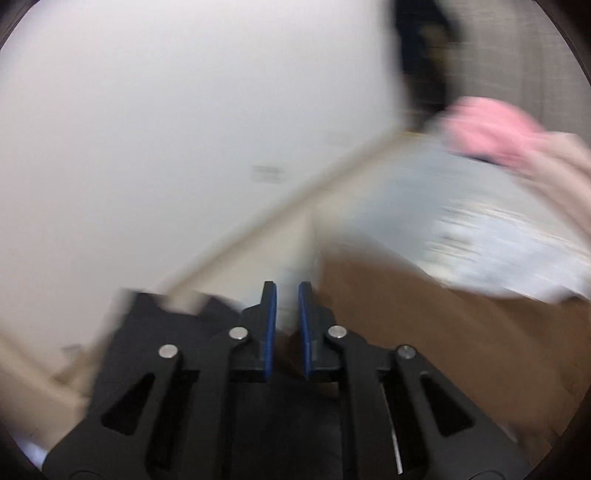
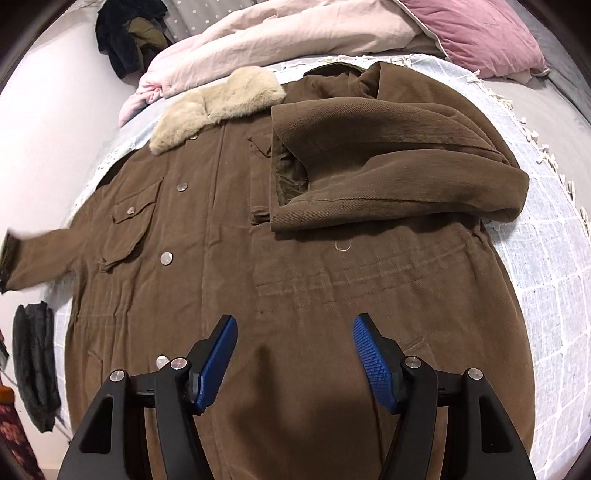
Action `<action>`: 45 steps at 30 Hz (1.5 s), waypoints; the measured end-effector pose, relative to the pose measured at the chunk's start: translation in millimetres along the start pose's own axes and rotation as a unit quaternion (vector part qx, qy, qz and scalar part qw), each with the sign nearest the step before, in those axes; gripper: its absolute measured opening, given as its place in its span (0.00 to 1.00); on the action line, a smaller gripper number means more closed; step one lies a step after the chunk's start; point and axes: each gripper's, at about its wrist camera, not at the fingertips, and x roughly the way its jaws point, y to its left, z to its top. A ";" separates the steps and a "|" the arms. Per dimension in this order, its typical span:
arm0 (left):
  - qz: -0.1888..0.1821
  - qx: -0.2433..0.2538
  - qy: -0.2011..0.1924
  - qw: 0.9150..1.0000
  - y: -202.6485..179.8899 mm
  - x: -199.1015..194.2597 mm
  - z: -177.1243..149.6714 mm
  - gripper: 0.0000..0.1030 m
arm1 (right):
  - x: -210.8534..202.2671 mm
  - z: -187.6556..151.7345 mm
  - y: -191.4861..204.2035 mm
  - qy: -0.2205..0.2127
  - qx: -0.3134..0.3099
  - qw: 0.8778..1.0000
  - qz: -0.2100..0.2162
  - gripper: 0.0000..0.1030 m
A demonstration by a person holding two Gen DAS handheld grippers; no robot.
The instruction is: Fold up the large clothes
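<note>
A large brown coat (image 2: 295,280) with a cream fur collar (image 2: 218,107) lies flat on the bed. Its right sleeve (image 2: 388,173) is folded across the chest; the left sleeve (image 2: 40,254) sticks out over the bed's left edge. My right gripper (image 2: 295,332) is open and empty above the coat's lower half. The left wrist view is motion-blurred: my left gripper (image 1: 287,295) has its blue pads nearly together on brown fabric (image 1: 424,332), apparently the sleeve end. At the right gripper view's left edge, something blurred sits at the sleeve cuff.
A light blue checked blanket (image 2: 546,280) covers the bed. A pink duvet (image 2: 280,37) and mauve pillow (image 2: 484,33) lie at the head. Dark clothes (image 2: 129,33) hang on the white wall, and a dark garment (image 2: 33,365) hangs at lower left.
</note>
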 end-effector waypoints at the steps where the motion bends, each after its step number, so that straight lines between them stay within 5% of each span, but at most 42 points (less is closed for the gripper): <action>1: 0.022 -0.014 -0.001 1.000 7.2 2.5 0.8 0.14 | 0.1 1.3 0.7 0.000 0.000 1.000 0.000 0.64; 4: -0.052 -0.017 0.006 0.998 -0.6 -9.7 -8.9 0.35 | 2.2 6.4 7.6 -0.001 -0.007 1.000 -0.002 0.64; 5: -0.083 0.015 0.005 0.996 -20.3 -20.6 -17.2 0.49 | 3.1 8.6 10.3 -0.002 -0.009 1.000 -0.003 0.64; 7: -0.119 0.069 -0.005 0.990 -52.6 -35.2 -28.1 0.57 | 5.9 14.6 17.9 -0.005 -0.011 1.000 -0.004 0.64; 10: -0.195 0.159 -0.017 0.968 -123.3 -63.4 -56.3 0.62 | 11.7 23.2 32.7 -0.011 -0.009 1.000 0.009 0.64; 15: -0.307 0.196 0.037 0.930 -196.4 -59.7 -94.5 0.63 | 21.6 25.9 49.3 -0.020 -0.023 0.999 0.017 0.64; 17: -0.310 0.220 0.075 0.922 -220.6 -37.1 -118.1 0.63 | 24.7 24.8 45.5 -0.022 -0.022 0.999 0.014 0.64; 19: -0.272 0.242 0.110 0.925 -230.0 -17.0 -139.2 0.68 | 28.0 23.5 31.6 -0.020 -0.009 1.000 0.007 0.64; 20: -0.264 0.230 0.095 0.932 -222.5 -11.7 -143.6 0.83 | 29.0 22.7 19.3 -0.021 0.004 1.000 -0.001 0.64; 22: -0.157 0.229 0.065 0.958 -208.7 -11.3 -141.4 0.91 | 28.5 23.6 -2.4 -0.026 0.028 0.999 -0.018 0.64; 25: -0.086 0.241 0.071 0.964 -199.2 -21.2 -131.2 0.90 | 20.9 28.4 -31.6 -0.043 0.063 0.996 -0.047 0.64; 28: -0.119 0.226 0.078 0.964 -192.0 -44.9 -125.0 0.90 | 7.9 34.5 -40.9 -0.065 0.081 0.993 -0.046 0.64; 33: -0.220 0.209 0.082 0.949 -204.8 -106.1 -127.5 0.90 | 2.7 51.8 -15.9 -0.094 0.045 0.994 -0.043 0.64; 38: -0.308 0.214 0.090 0.923 -214.7 -162.2 -147.2 0.90 | 41.0 73.1 5.1 -0.074 0.012 0.994 -0.080 0.64; 45: -0.395 0.218 0.104 0.886 -229.6 -184.7 -175.6 0.90 | 72.6 72.3 4.9 -0.076 0.007 0.987 -0.140 0.64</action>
